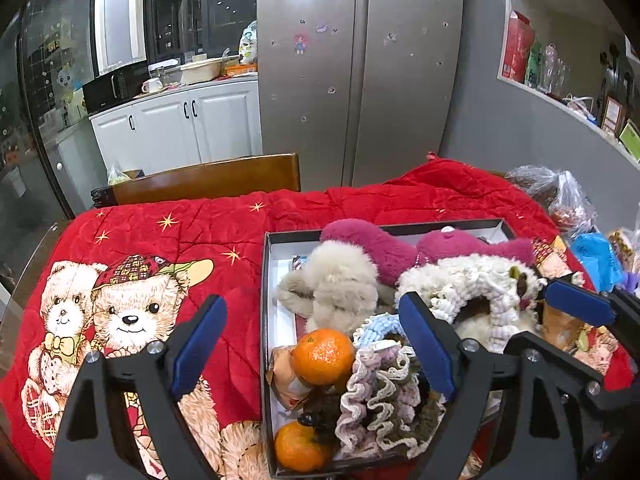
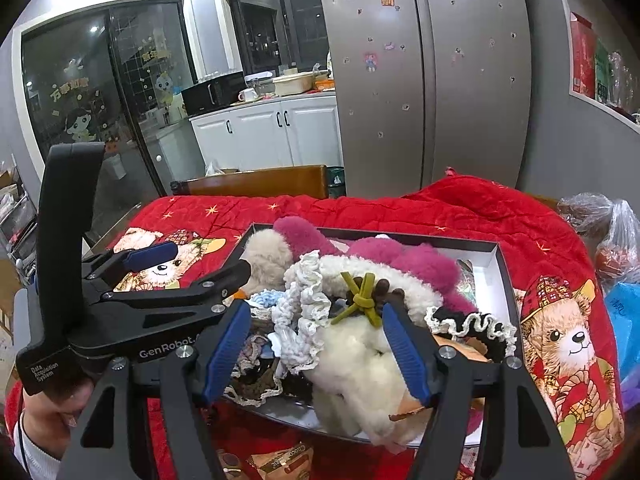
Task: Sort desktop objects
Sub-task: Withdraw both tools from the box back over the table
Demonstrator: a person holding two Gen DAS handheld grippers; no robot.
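Both grippers hover over the near end of an open box [image 1: 267,280] that sits on a red teddy-bear blanket [image 1: 160,248] covering the table. The left gripper [image 1: 316,344] stands wide open with nothing in its grasp; two mandarins [image 1: 322,356] and a ruffled crochet scrunchie [image 1: 380,396] lie in the box beneath the gap between its blue pads [image 1: 200,344]. The right gripper [image 2: 316,356] is also well open; a cream plush toy [image 2: 352,364] with an olive-green knotted tie [image 2: 360,300] sits between its pads, which do not seem to press on it. Farther back in the box lie a magenta plush [image 2: 404,256] and a beige fluffy toy [image 1: 336,280].

I judge the sorting to be at a point between picks, both tools free and the box already heaped. A snack packet [image 2: 280,462] lies on the blanket just near of the box, still outside it. The next move calls for choosing one item and closing squarely on it; the soft, tangled pieces could drag neighbours along, so a clean single grasp matters.
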